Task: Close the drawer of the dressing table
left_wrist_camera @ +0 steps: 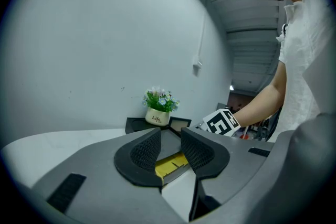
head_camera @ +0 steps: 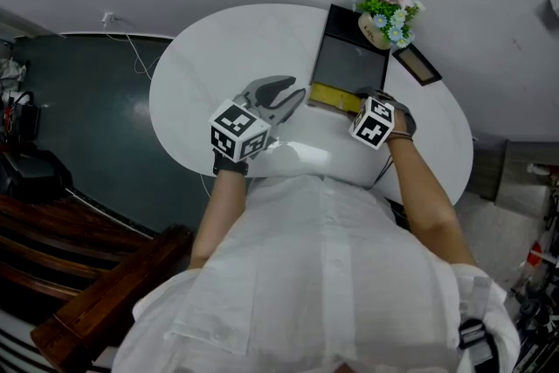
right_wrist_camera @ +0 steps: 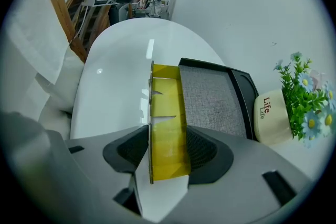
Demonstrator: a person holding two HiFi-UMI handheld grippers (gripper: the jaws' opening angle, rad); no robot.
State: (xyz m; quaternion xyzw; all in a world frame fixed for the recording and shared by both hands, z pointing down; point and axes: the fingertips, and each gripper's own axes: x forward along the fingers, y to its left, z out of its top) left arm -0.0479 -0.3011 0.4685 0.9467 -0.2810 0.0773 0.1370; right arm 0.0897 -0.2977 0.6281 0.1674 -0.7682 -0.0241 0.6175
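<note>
Both jaws of my right gripper (right_wrist_camera: 169,149) stand released, straddling the yellow drawer (right_wrist_camera: 167,107), which juts open from the dressing table (right_wrist_camera: 212,97) on the white table (right_wrist_camera: 113,76), so next I judge a straight push on its front.

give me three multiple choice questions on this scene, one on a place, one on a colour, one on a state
1. Where does the flower pot stand? A by the black box; B on the floor; C on a chair.
2. What colour is the drawer? A red; B yellow; C blue.
3. How is the drawer? A shut; B pulled out; C removed.
Key: 1 A, the pot sits at the box's corner; 2 B, its inside shows yellow; 3 B, it juts out between the right gripper's open jaws.
</note>
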